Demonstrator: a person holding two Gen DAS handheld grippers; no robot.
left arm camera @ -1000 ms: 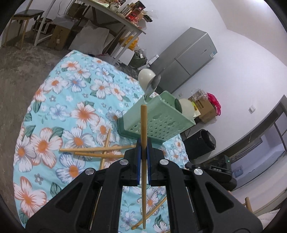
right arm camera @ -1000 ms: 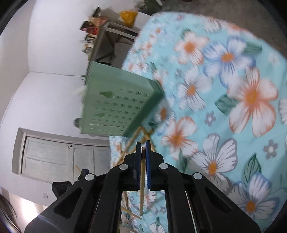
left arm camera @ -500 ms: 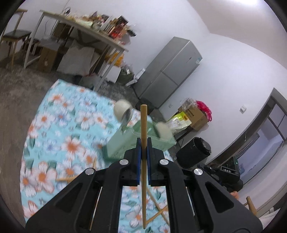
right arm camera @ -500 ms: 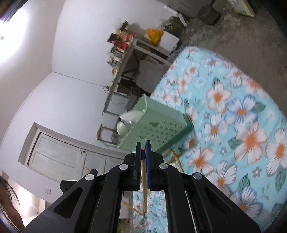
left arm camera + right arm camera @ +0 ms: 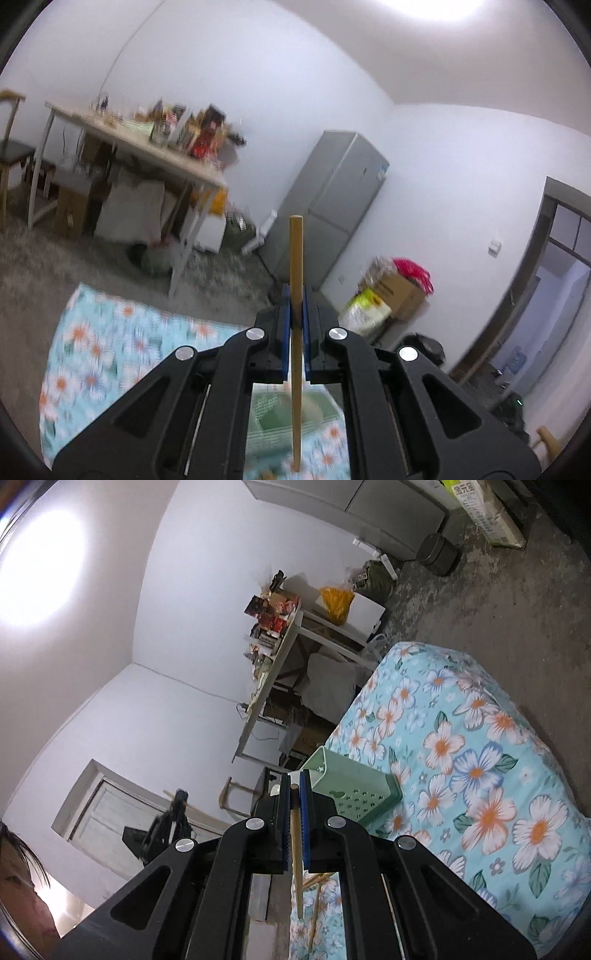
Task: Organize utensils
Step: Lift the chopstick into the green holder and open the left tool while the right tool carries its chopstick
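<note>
My left gripper (image 5: 294, 295) is shut on a wooden chopstick (image 5: 296, 258) that stands upright through the blue pads, its top end well above them. Below it, between the arms, the green perforated utensil basket (image 5: 280, 417) shows, blurred. My right gripper (image 5: 294, 779) is shut on another wooden chopstick (image 5: 296, 849), held above the floral cloth (image 5: 480, 775). The green basket (image 5: 354, 782) stands just beyond its fingertips. More loose chopsticks (image 5: 316, 890) lie on the cloth under the right gripper.
A cluttered white table (image 5: 147, 147), a grey fridge (image 5: 332, 203) and cardboard boxes (image 5: 395, 291) stand across the room. A person's face (image 5: 18, 886) is at the left edge of the right wrist view.
Both grippers have lifted and tilted up with their chopsticks. The left view now looks at the room, with the basket dropped below the fingers. The right view has pulled back from the basket.
</note>
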